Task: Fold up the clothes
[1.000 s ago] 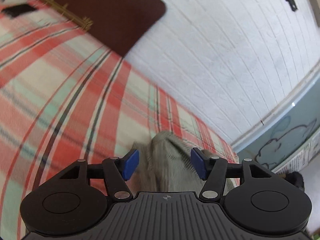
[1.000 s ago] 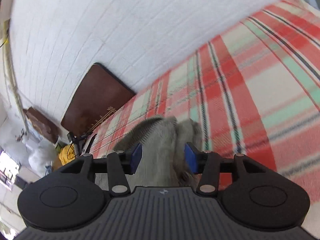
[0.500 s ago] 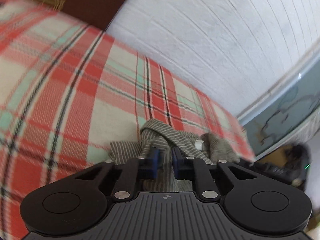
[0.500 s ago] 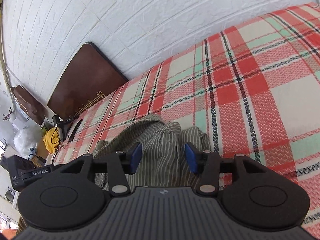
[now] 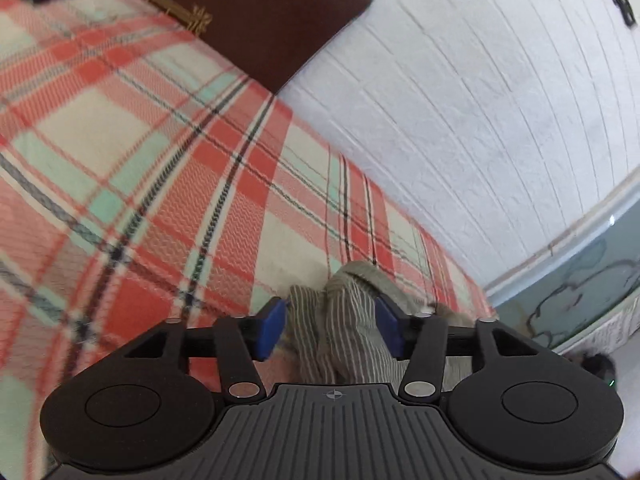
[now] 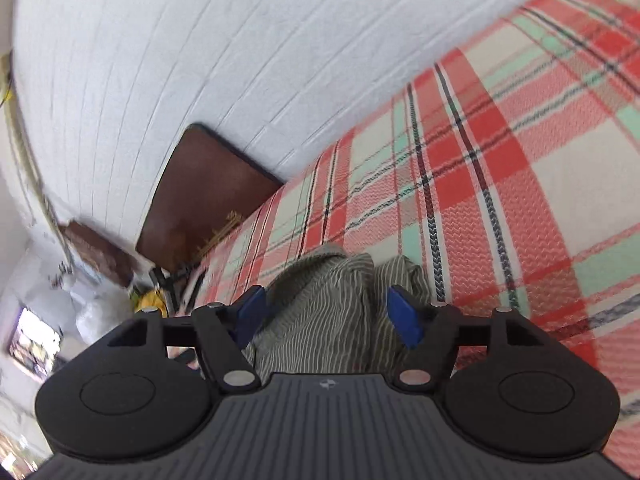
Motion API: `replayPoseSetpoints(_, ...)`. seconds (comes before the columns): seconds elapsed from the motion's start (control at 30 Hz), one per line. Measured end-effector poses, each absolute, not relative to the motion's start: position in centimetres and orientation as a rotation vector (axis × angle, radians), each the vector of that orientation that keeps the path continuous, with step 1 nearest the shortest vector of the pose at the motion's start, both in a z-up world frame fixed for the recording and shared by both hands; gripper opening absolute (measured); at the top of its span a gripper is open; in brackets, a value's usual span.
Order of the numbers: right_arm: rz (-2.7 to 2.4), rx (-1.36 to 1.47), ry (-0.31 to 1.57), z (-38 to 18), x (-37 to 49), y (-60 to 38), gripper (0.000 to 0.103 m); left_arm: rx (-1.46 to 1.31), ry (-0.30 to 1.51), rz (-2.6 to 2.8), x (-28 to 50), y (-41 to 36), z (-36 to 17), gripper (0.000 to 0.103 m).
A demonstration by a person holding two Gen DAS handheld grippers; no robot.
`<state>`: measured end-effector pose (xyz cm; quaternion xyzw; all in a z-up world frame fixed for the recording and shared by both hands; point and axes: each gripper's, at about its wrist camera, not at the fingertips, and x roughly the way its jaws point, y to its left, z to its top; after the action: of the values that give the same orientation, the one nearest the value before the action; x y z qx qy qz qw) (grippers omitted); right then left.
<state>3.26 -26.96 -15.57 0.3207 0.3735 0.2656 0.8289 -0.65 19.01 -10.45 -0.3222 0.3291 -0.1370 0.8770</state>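
Your left gripper (image 5: 331, 328) jaws opening wide, striped shirt (image 5: 344, 332) bunched between the pads – not pinched, right gripper (image 6: 328, 320) same, shirt on plaid blanket (image 5: 160, 184), open blanket ahead – white wall (image 5: 480, 120) beyond.

A grey-green striped shirt (image 5: 344, 332) lies bunched and creased on the red plaid blanket (image 5: 168, 184)

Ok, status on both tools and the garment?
Left tool, right tool opening, pads clear. Striped garment bunched between both, on plaid blanket. Nothing in the way.
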Motion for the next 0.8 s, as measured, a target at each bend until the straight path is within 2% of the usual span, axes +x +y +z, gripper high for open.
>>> replayPoseSetpoints(0.07,0.531,0.63,0.771,-14.8,2.3,-27.1,0.072,-0.62,0.687,-0.291,-2.0,18.5,-9.7,0.07)
replayPoseSetpoints(0.13,0.569,0.559,0.714,-13.4,2.0,-26.3,0.064,-0.587,0.671,-0.319,-2.6,17.8,-9.0,0.07)
replayPoseSetpoints(0.2,0.631,0.516,0.66,-11.9,2.2,-25.1,0.046,-0.591,0.658,-0.368,-2.3,16.7,-8.5,0.07)
replayPoseSetpoints(0.27,0.7,0.553,0.648,-10.9,3.2,-23.2,0.042,-0.591,0.644,-0.41,-1.7,15.6,-8.1,0.073)
replayPoseSetpoints(0.43,0.739,0.471,0.685,-11.5,6.4,-17.0,0.041,-0.551,0.646,-0.453,-1.5,13.0,-7.9,0.074)
replayPoseSetpoints(0.63,0.557,0.093,0.758,-16.4,2.8,-14.6,0.041,-0.563,0.664,-0.465,-2.9,13.6,-8.3,0.078)
replayPoseSetpoints(0.8,0.567,0.114,0.728,-16.0,2.2,-15.2,0.044,-0.499,0.636,-0.545,-1.0,10.8,-7.0,0.078)
